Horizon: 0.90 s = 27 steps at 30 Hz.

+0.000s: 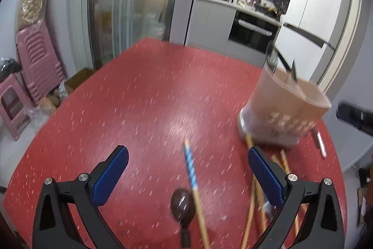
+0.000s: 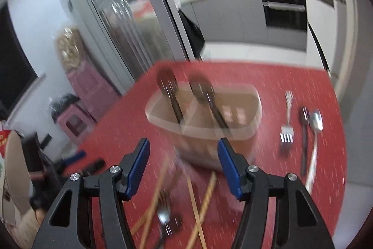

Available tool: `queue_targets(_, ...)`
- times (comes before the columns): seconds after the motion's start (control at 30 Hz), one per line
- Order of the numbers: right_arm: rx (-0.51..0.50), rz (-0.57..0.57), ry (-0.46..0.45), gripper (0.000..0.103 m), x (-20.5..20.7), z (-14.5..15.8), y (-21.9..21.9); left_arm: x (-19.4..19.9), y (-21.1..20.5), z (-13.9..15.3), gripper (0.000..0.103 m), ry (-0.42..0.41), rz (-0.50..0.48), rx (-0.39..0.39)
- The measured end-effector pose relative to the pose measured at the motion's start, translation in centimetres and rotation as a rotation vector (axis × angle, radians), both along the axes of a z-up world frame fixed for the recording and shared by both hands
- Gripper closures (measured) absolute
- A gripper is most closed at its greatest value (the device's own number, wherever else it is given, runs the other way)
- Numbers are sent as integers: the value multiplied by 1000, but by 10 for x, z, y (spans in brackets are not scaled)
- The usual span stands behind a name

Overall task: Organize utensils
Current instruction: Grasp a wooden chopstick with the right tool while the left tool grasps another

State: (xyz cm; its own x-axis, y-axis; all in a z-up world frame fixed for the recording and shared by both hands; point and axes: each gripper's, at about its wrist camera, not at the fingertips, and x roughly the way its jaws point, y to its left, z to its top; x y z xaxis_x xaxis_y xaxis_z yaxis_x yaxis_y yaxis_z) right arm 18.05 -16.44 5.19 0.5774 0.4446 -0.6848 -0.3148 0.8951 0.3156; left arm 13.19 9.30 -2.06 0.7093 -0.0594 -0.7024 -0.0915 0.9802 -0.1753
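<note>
Sorting under way: both the left gripper (image 1: 187, 169) and right gripper (image 2: 183, 166) hover empty with jaws spread above loose chopsticks (image 1: 194, 188) beside the divided holder (image 2: 205, 116), so the next move likely calls for closing on one; no legible writing.

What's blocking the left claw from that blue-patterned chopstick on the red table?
Nothing visible. The blue-patterned chopstick lies bare between the left gripper's open jaws; a dark spoon lies just beside it, to its left.
</note>
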Motion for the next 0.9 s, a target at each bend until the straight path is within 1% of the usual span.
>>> queue_targets(0.07, -54, -11, 65, 38, -7, -18, -2, -6, 2, -10, 0, 36, -5, 4)
queue_targets(0.13, -79, -8, 122, 38, -15, -37, -7, -12, 3, -19, 0, 70, -19, 1)
queue_targets(0.2, -124, -4, 173, 41, -23, -54, -8, -17, -1, -27, 0, 92, -39, -9)
queue_targets(0.23, -142, 0, 189, 43, -25, -60, -7, -19, -5, -28, 0, 99, -49, -12)
queue_targets(0.3, -172, 15, 221, 51, -27, -70, -4, -18, -15, -30, 0, 113, -85, -25)
queue_targets(0.4, -196, 37, 241, 58, -28, -78, 3, -11, -37, -29, 0, 116, -140, -37)
queue_targets(0.5, -215, 58, 256, 62, -27, -85, 11, 0, -57, -29, 0, 127, -188, -46)
queue_targets(0.6, -240, 76, 248, 64, -25, -88, 19, 11, -70, -30, 0, 158, -214, -70)
queue_targets(0.83, -251, 111, 269, 70, -24, -100, 24, 39, -80, -39, 2, 220, -231, -129)
queue_targets(0.87, -252, 114, 267, 72, -25, -101, 25, 43, -82, -41, 8, 228, -236, -130)
queue_targets(0.9, -257, 118, 263, 75, -26, -102, 27, 48, -84, -43, 11, 242, -243, -125)
